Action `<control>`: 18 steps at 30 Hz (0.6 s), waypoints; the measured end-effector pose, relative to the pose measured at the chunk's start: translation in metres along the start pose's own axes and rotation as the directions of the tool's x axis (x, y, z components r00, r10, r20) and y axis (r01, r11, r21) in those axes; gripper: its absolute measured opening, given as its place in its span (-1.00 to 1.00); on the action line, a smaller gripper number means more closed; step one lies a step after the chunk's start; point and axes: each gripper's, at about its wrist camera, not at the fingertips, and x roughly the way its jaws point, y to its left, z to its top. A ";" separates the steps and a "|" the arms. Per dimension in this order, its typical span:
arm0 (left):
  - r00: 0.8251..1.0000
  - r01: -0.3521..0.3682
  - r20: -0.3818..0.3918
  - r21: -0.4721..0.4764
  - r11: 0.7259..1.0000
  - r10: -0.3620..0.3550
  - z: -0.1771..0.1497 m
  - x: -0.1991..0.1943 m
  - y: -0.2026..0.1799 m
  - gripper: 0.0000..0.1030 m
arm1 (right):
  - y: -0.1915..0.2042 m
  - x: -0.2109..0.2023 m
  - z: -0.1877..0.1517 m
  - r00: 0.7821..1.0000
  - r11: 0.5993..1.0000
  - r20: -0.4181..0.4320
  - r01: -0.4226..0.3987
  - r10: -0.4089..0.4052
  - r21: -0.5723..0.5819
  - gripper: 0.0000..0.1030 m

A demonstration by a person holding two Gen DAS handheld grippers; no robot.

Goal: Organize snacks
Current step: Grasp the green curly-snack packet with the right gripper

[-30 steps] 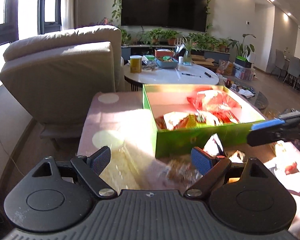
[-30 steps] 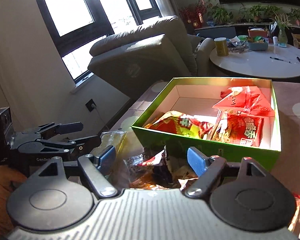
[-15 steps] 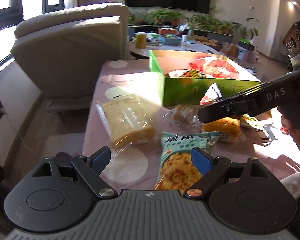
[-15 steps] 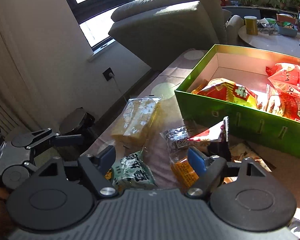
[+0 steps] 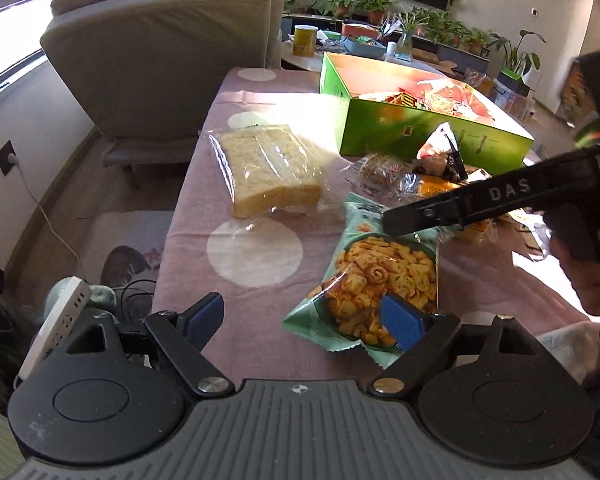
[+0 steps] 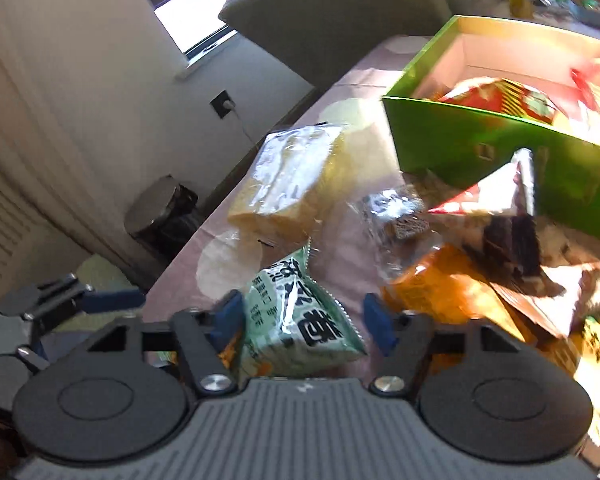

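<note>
Right tool (image 6: 304,322) jaws closing around green crinkled foil snack bag (image 6: 300,312), pads not yet pressing; left tool (image 5: 304,320) wide open, empty.

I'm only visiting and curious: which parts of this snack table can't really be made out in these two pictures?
- Green box contents: right view, blurred and cut by the right edge.
- Green snack bag: its lower end is hidden by the right gripper, whose jaws are closing around it.
- Orange packet: left view, hidden behind the other gripper's black finger.
- Side table items: too small.
</note>
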 end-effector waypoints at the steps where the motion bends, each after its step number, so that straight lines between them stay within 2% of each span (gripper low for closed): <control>1: 1.000 -0.014 0.012 0.004 1.000 0.014 0.002 0.001 -0.002 0.66 | -0.002 -0.004 -0.002 1.000 1.000 0.012 0.018 -0.018 0.002 0.09; 5: 0.996 -0.078 0.049 0.039 0.996 0.076 0.012 0.013 -0.009 0.66 | -0.012 -0.018 -0.012 0.998 0.998 0.033 0.049 -0.051 0.039 0.04; 9: 0.995 -0.080 0.057 0.023 0.997 0.078 0.023 0.025 -0.009 0.65 | -0.014 -0.031 -0.022 0.998 0.997 0.043 0.053 -0.055 0.048 0.04; 14: 0.999 -0.040 0.034 -0.037 0.998 0.042 0.025 0.021 -0.004 0.63 | -0.019 -0.034 -0.024 0.998 0.995 0.036 0.043 -0.047 0.086 0.04; 18: 1.000 0.020 0.013 -0.099 0.995 -0.019 0.020 0.010 0.004 0.63 | -0.017 -0.033 -0.022 0.999 0.996 0.036 0.032 -0.035 0.087 0.05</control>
